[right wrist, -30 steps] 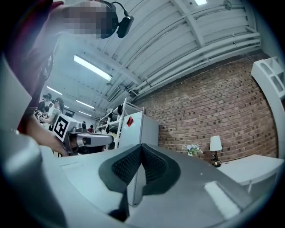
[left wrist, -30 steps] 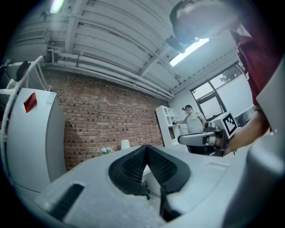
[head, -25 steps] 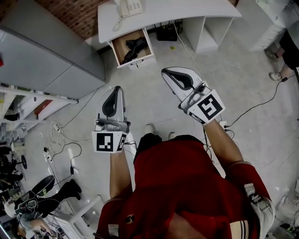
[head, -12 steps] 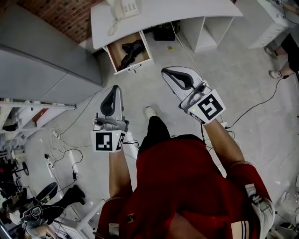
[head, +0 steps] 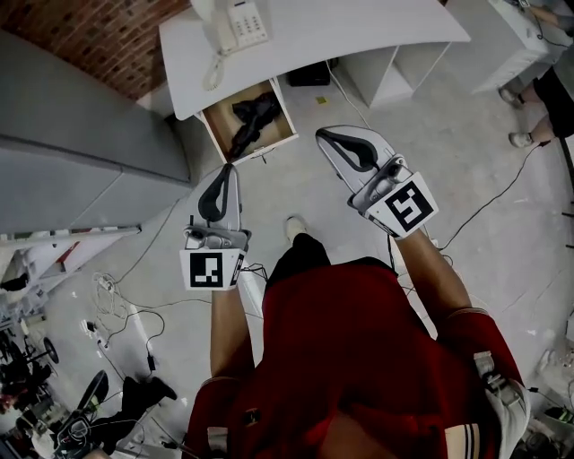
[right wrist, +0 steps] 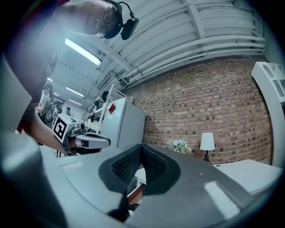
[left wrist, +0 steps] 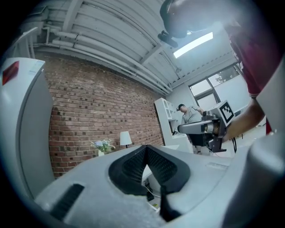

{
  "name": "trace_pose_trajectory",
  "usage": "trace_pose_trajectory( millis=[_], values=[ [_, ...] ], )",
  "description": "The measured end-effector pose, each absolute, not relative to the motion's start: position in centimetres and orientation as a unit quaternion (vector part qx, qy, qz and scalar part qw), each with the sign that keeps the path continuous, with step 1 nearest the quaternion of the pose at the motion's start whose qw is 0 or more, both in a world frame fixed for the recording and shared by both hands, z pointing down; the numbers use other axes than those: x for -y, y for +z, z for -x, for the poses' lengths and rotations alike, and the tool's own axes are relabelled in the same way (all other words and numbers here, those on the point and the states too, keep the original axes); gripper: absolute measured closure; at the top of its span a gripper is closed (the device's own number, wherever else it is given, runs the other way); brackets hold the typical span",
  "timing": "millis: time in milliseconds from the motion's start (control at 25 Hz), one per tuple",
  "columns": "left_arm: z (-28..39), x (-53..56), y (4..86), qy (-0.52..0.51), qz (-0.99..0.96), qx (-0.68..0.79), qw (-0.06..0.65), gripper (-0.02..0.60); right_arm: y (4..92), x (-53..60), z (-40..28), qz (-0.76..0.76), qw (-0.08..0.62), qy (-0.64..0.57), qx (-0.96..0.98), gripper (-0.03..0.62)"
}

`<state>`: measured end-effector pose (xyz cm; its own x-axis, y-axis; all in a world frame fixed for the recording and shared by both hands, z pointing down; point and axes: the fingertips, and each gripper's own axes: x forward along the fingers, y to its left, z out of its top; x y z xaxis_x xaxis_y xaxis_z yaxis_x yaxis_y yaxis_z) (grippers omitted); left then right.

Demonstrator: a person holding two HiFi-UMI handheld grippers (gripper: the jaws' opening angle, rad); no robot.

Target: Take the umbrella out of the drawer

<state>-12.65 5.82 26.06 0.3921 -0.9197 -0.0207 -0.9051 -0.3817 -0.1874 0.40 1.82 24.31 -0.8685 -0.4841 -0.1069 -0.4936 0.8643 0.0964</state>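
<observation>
The black folded umbrella lies in the open wooden drawer under the white desk. Both grippers are held out level in front of me, short of the drawer and apart from it. My left gripper is shut with nothing between its black pads, and its tip points at the drawer's near corner. My right gripper is also shut and empty, to the right of the drawer front. In the left gripper view the left gripper has its pads meeting at the tip. The right gripper view shows the right gripper the same.
A telephone sits on the desk above the drawer. A grey cabinet stands close on the left, before a brick wall. Cables trail over the floor. Another person's legs are at the far right.
The desk and open drawer have drawn closer and lower in the head view as I walk forward. Both grippers moved along with me and stay shut.
</observation>
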Motion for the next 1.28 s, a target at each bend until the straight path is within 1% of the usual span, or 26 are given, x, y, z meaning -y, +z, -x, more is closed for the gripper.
trace_pose_trajectory(
  millis=[320, 720, 880, 1280],
  values=[
    [17.9, 1.7, 29.1, -0.049, 0.850, -0.521, 0.065, 0.578, 25.9, 5.3, 5.6, 0.283, 0.020, 0.053, -0.957, 0.583],
    [19.4, 7.9, 33.1, -0.057, 0.869, -0.489, 0.039, 0.578, 28.8, 9.8, 8.9, 0.300, -0.020, 0.047, -0.952, 0.582],
    [19.6, 10.1, 35.1, -0.066, 0.871, -0.486, 0.023, 0.578, 28.9, 11.7, 9.7, 0.303, -0.018, 0.059, -0.951, 0.582],
    [17.8, 15.1, 42.8, -0.137, 0.873, -0.467, -0.019, 0.497, 32.4, 16.6, 9.1, 0.296, -0.029, 0.048, -0.953, 0.582]
  ],
)
